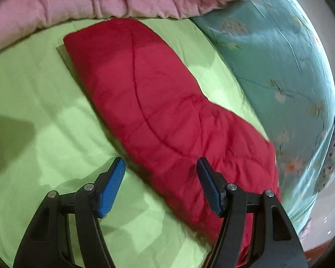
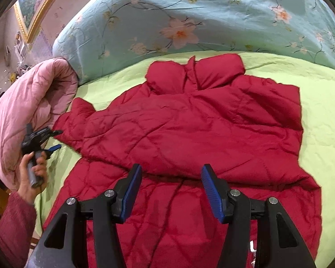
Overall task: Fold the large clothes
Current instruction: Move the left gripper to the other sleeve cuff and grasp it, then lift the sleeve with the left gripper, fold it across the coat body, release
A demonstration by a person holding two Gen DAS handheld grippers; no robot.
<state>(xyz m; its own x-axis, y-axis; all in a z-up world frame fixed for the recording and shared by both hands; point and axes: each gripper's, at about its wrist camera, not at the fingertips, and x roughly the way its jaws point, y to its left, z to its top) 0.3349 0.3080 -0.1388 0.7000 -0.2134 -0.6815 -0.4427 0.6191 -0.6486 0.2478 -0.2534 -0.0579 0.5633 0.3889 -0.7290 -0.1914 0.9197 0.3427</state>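
Green sheeting covers the bed on which we work, bounded by a teal floral quilt at the far side and a rolled pink quilt at the left. Across the sheet lies the red padded jacket, collar away from us, one sleeve stretched out flat toward the pink quilt. Our right gripper hovers over the jacket's middle with its jaws partly apart and nothing between them. Our left gripper hangs over the sleeve's nearer edge, jaws likewise apart and empty; whether one pad brushes the fabric we cannot say, since that view is smeared. Risks from here, in our judgement: the padding is thick and slippery, so a shallow pinch may catch only the top layer and slide off; a sleeve carried over unevenly would leave a bulging, skewed fold; and the left gripper may snag the pink quilt just beside it.
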